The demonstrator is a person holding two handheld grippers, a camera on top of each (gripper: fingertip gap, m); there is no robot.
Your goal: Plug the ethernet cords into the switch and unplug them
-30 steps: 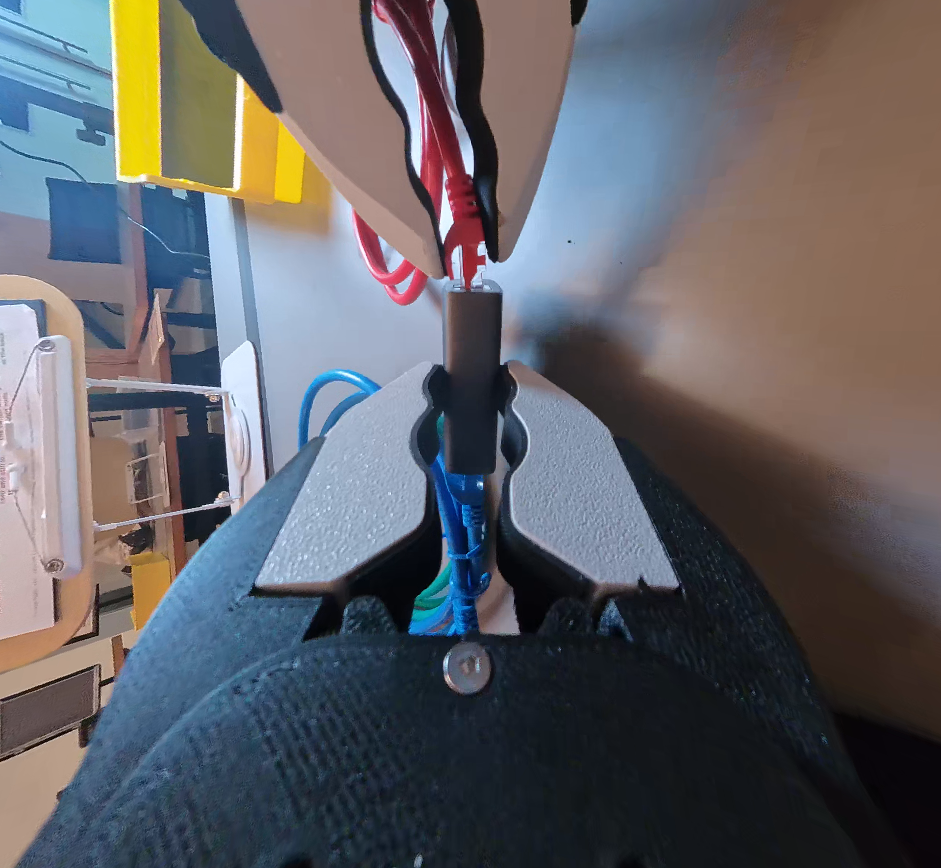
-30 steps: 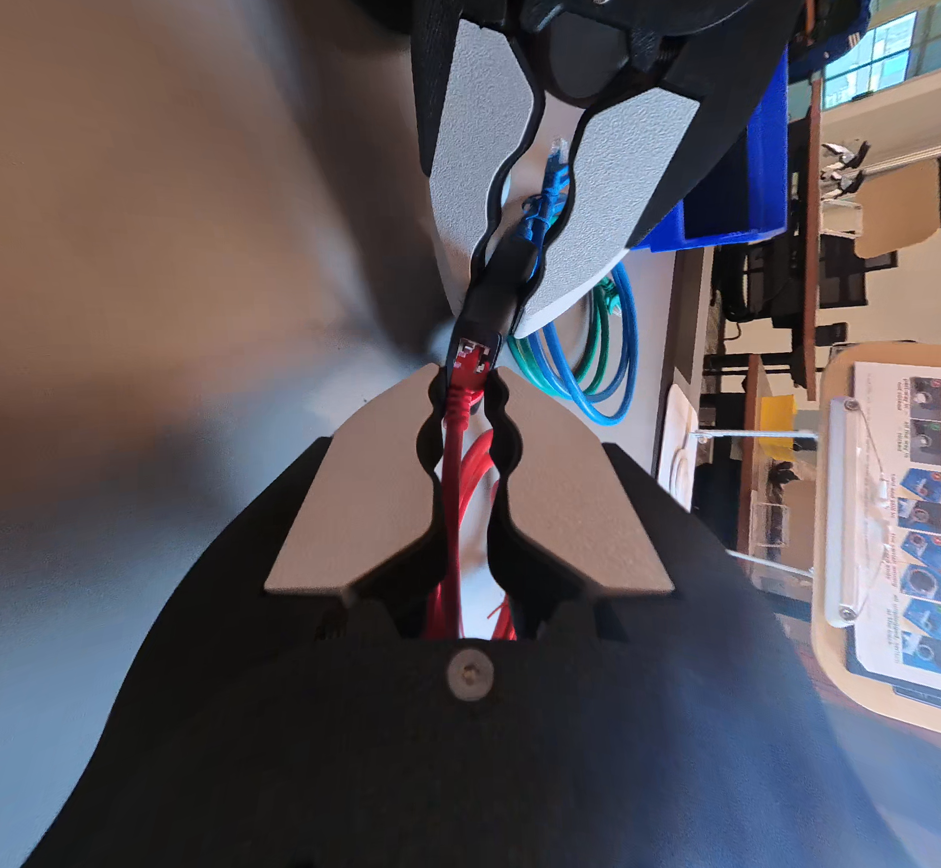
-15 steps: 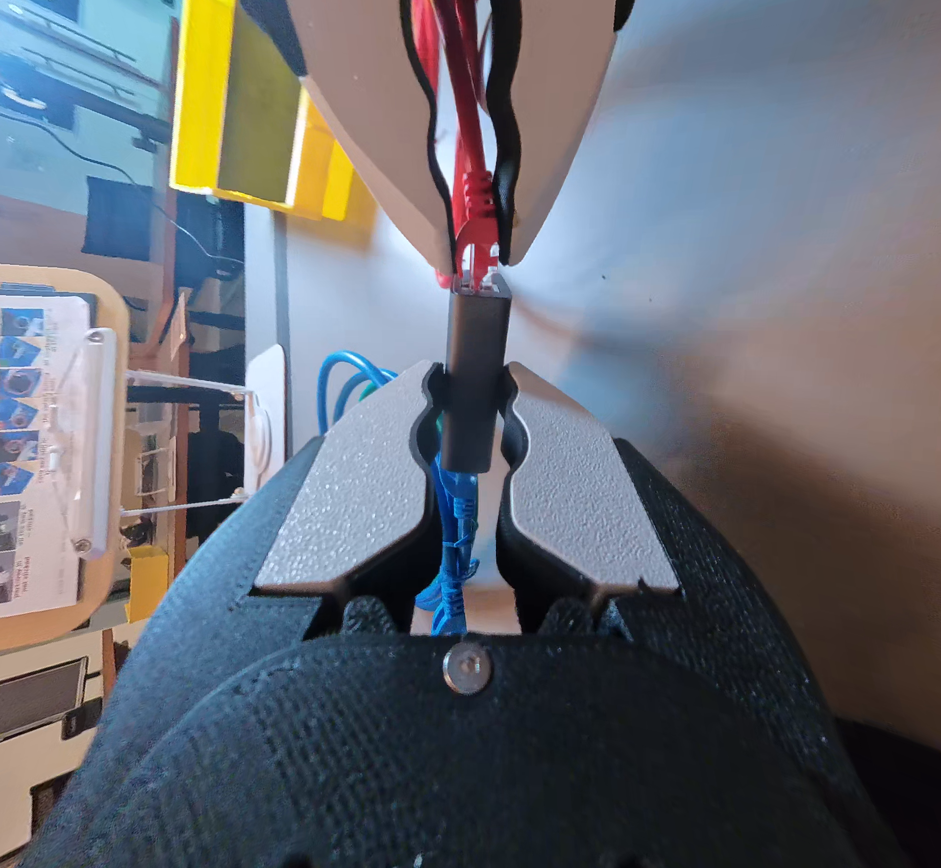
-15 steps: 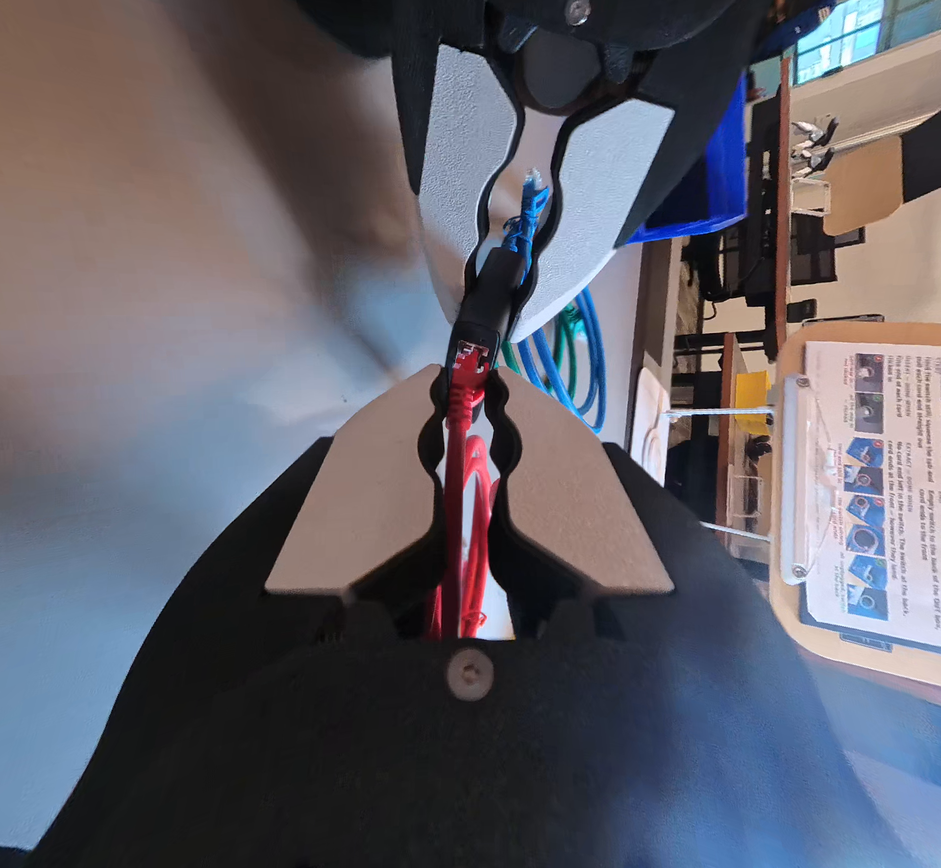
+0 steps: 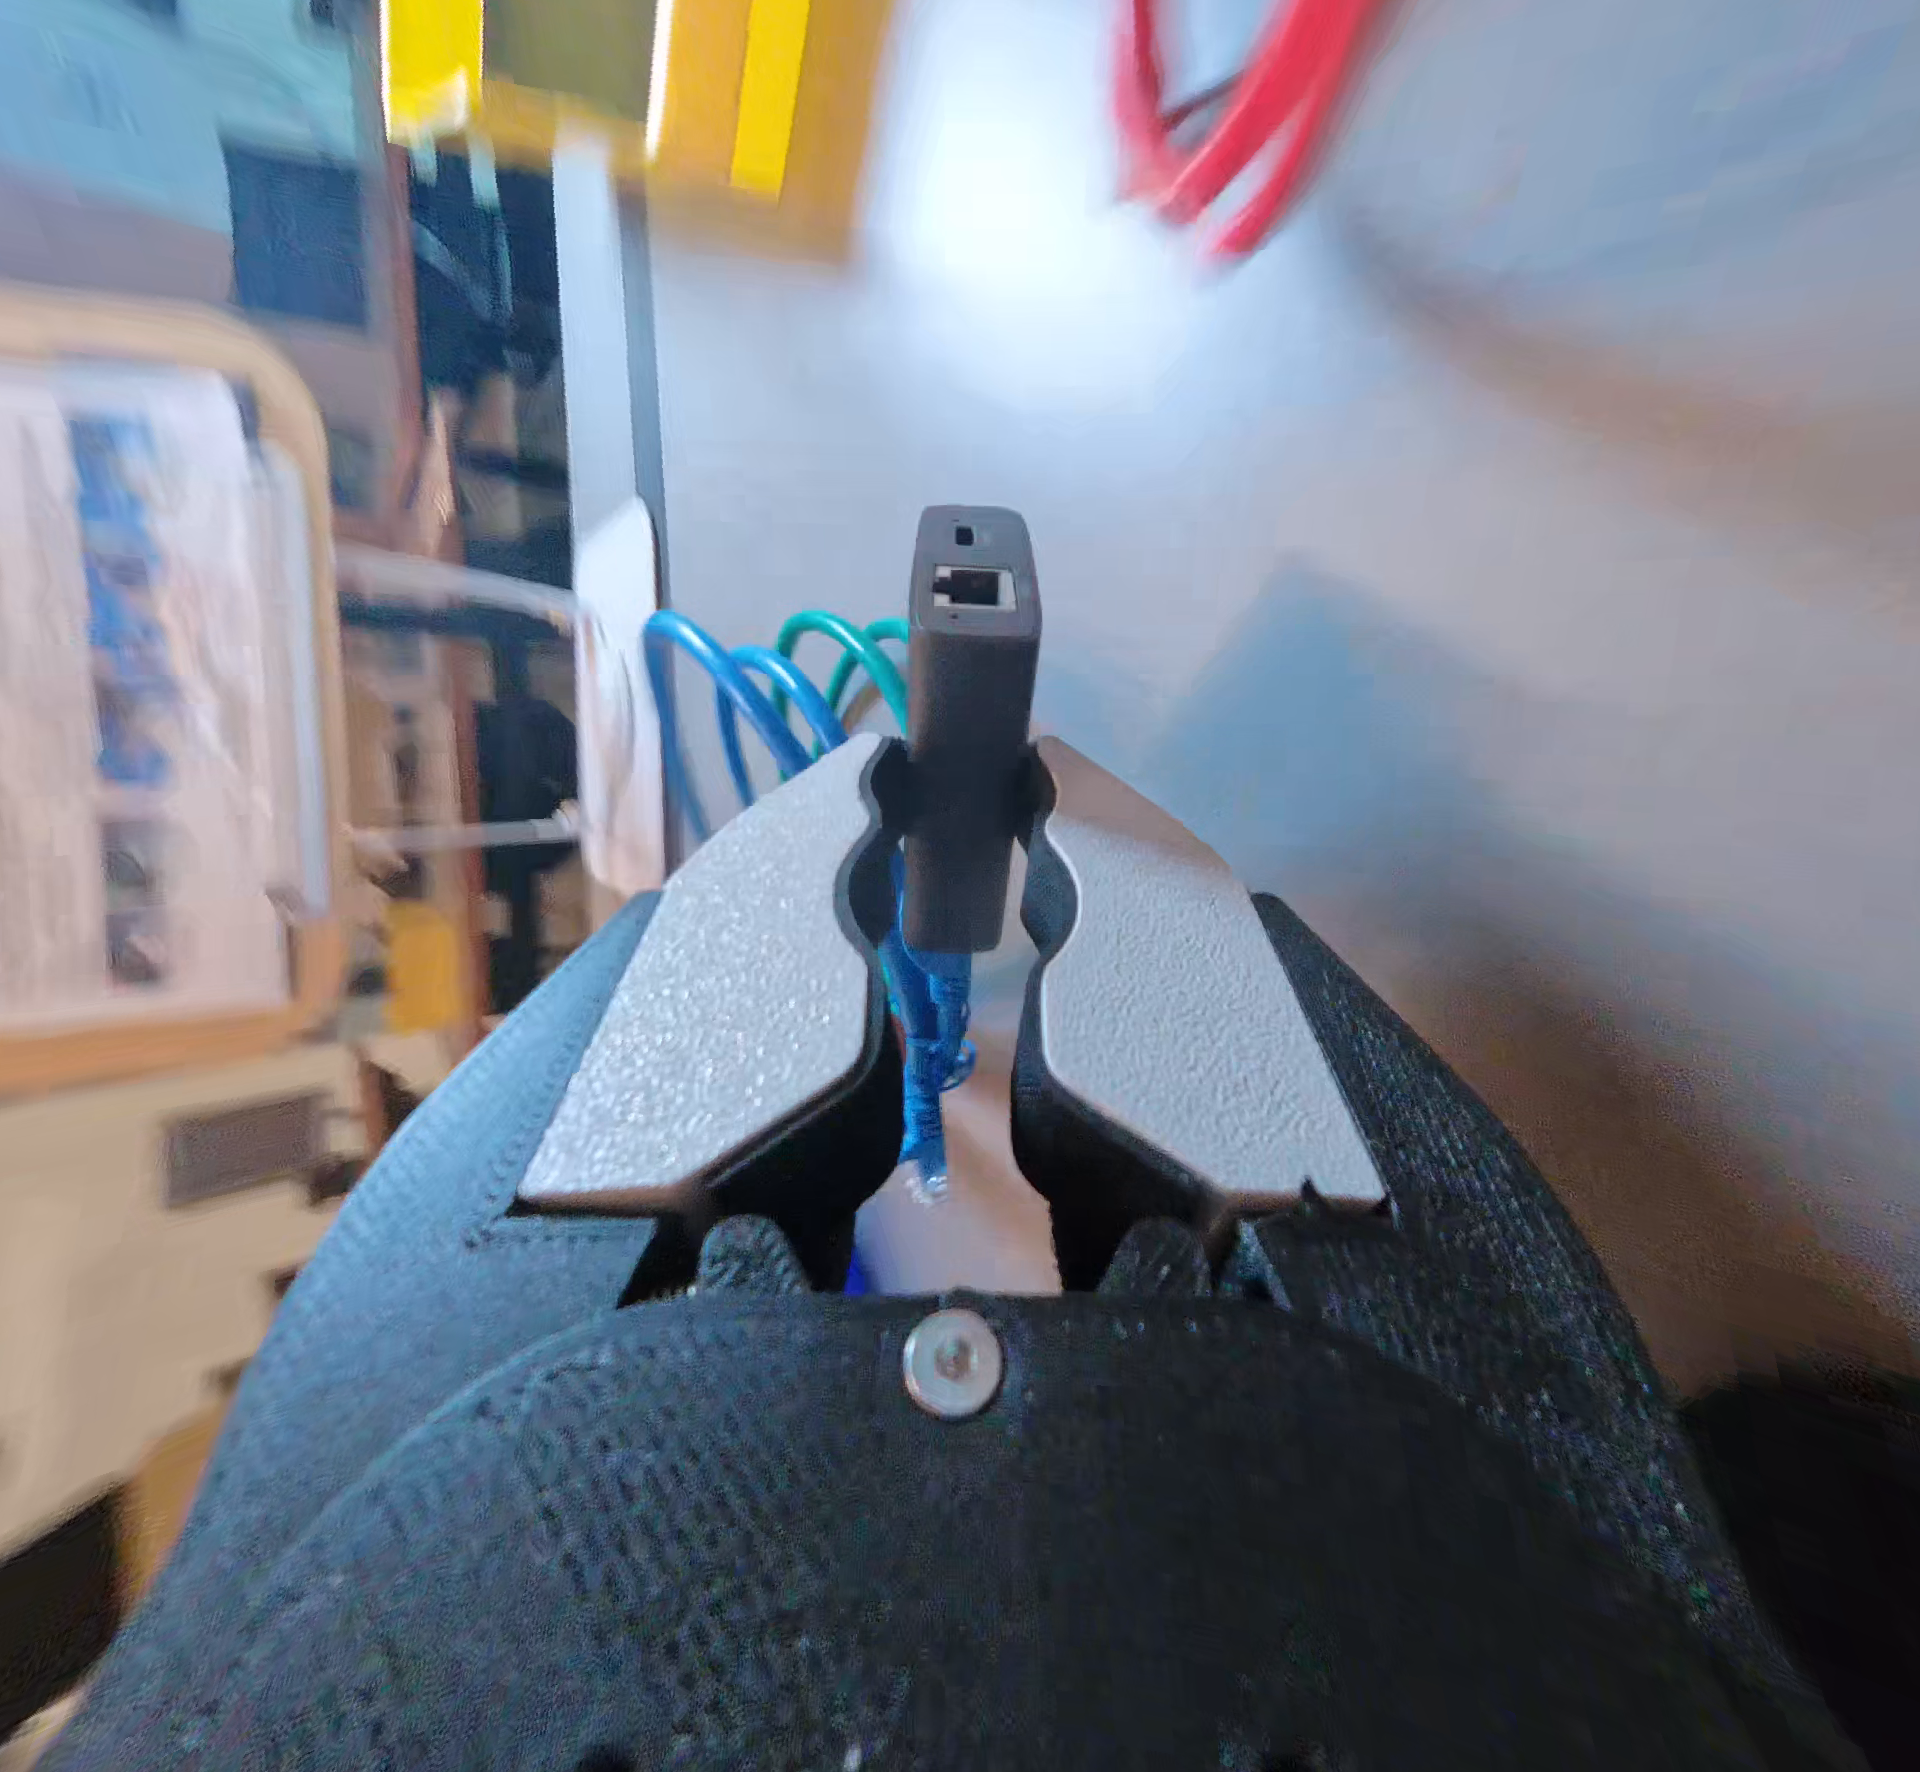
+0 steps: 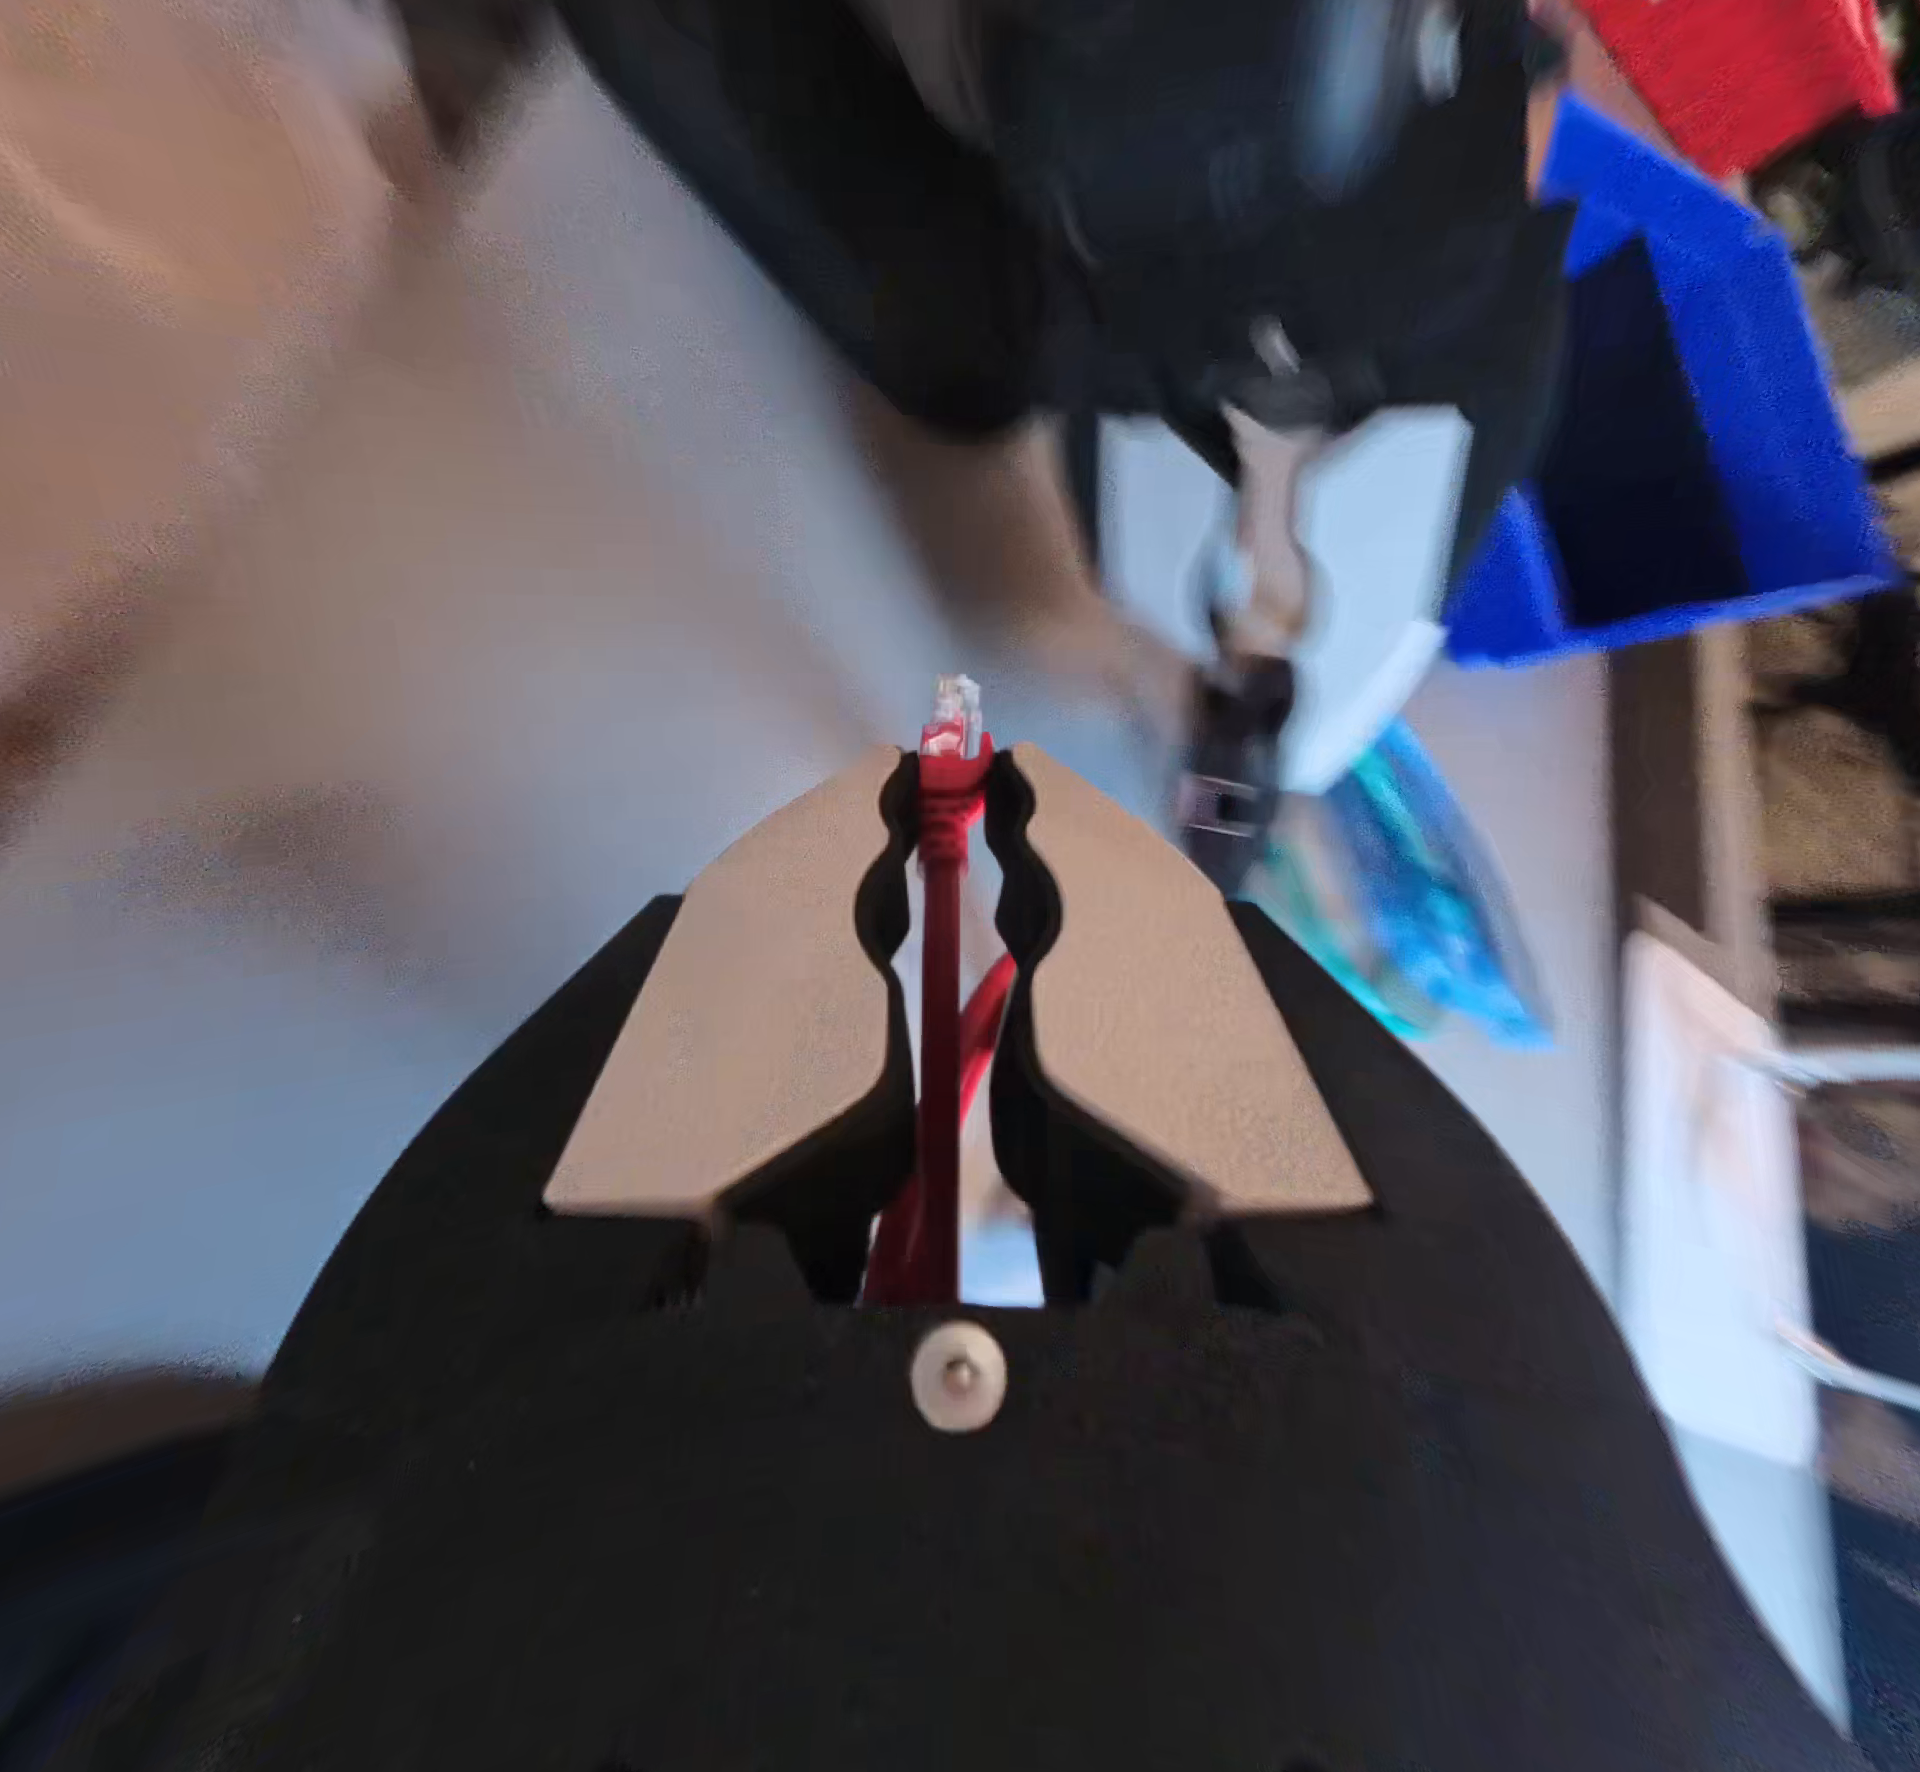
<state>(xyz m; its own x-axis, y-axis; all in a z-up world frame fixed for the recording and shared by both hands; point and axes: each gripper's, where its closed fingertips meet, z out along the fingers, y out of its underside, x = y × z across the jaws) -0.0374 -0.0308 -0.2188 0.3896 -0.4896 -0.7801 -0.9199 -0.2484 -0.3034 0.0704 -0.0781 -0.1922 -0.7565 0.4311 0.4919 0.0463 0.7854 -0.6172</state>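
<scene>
My left gripper [image 5: 961, 766] is shut on a small dark grey switch [image 5: 968, 683], upright, with its empty port [image 5: 971, 588] facing me. A blue cord [image 5: 930, 1078] hangs from the switch's lower end between the jaws. My right gripper [image 6: 951, 758] is shut on the red cord [image 6: 940, 974] just behind its clear plug [image 6: 956, 709], which is free in the air. In the right wrist view the left gripper [image 6: 1299, 579] with the switch [image 6: 1226, 766] is blurred at the upper right, apart from the plug. Red cord loops [image 5: 1226, 112] show in the left wrist view.
Blue and green cord loops [image 5: 769, 683] lie on the white table [image 5: 1351, 579] behind the switch. A yellow bin [image 5: 623, 8] stands at the back, a blue bin [image 6: 1683, 434] at the right, and a paper sheet on a board [image 5: 135, 683] at the left.
The red plug has come out of the switch. The two grippers have moved apart; the right gripper is out of the left wrist view. Both views are motion-blurred.
</scene>
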